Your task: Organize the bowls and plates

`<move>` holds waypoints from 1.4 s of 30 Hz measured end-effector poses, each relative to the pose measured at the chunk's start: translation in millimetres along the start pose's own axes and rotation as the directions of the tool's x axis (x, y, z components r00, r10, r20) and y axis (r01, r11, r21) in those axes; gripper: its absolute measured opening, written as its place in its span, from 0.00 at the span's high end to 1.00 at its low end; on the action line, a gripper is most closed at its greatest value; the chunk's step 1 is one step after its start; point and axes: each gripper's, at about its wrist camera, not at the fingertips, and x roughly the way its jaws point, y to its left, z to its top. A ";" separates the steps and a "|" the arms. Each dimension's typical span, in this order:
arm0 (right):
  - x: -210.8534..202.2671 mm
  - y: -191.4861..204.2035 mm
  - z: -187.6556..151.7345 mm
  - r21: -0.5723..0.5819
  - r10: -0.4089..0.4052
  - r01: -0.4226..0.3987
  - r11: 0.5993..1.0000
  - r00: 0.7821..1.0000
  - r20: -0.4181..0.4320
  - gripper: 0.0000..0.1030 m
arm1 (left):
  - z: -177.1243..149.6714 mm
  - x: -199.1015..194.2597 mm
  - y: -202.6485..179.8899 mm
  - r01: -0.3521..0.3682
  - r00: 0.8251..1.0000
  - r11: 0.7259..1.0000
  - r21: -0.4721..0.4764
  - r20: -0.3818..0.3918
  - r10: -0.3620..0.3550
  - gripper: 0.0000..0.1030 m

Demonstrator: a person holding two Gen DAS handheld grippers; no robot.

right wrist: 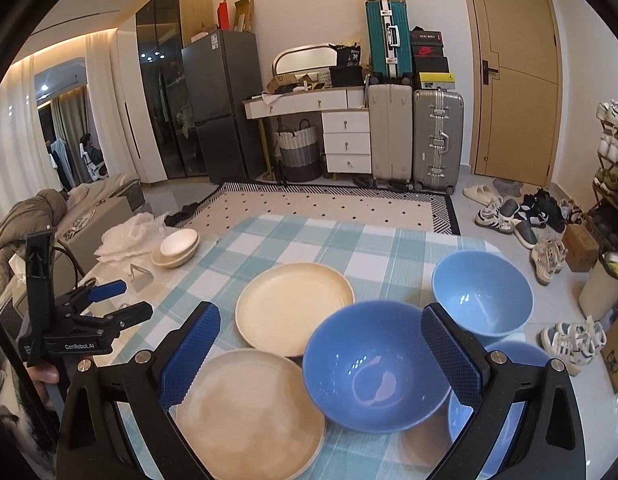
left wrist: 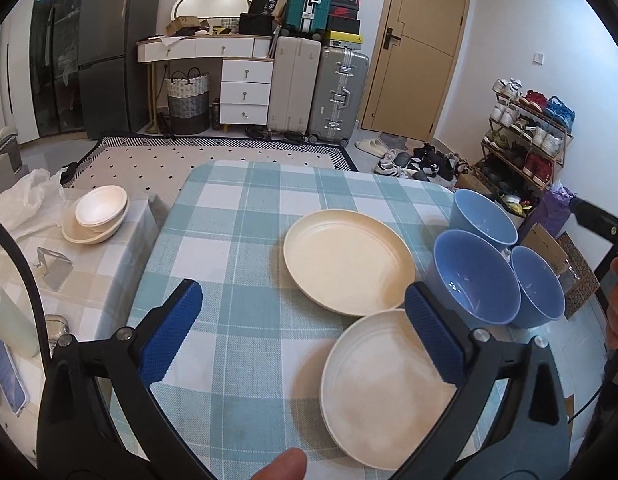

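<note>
Plates (left wrist: 349,258) and blue bowls (right wrist: 375,364) sit on the checked desk (left wrist: 237,240), the bowls just right of the plates. Left gripper (left wrist: 305,328) hangs released above the near plate (left wrist: 383,388); right gripper (right wrist: 321,354), released too, hangs above the middle bowl.

You're in a lived-in home, a single room serving for everything: a fridge (right wrist: 219,104) beside a dressing table (right wrist: 309,108), stacked suitcases (right wrist: 413,132) by the door (right wrist: 517,72), a shoe rack (left wrist: 525,136), a rug (right wrist: 321,204), and a checked tablecloth (left wrist: 237,240) on the table
</note>
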 end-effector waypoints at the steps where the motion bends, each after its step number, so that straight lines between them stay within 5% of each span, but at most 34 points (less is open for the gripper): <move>1: -0.4 -2.4 5.3 0.002 0.003 -0.003 1.000 1.000 0.010 0.01 | 3.3 0.9 0.5 -0.004 1.000 1.000 0.002 0.002 0.004 0.02; 12: 20.6 -21.2 65.7 0.004 0.058 -0.058 0.998 0.998 0.030 0.01 | 28.5 28.7 -4.4 -0.014 1.000 1.000 0.019 -0.021 0.014 0.02; 24: 102.5 -29.1 83.0 -0.027 0.062 -0.066 0.997 0.990 -0.127 0.01 | 46.5 78.9 -2.7 -0.015 0.996 1.000 0.003 -0.086 0.015 0.02; 42: 235.8 -44.1 50.1 -0.047 0.055 -0.081 0.996 0.908 -0.416 0.01 | 34.5 161.8 7.1 -0.029 0.978 0.999 -0.024 -0.205 0.023 0.02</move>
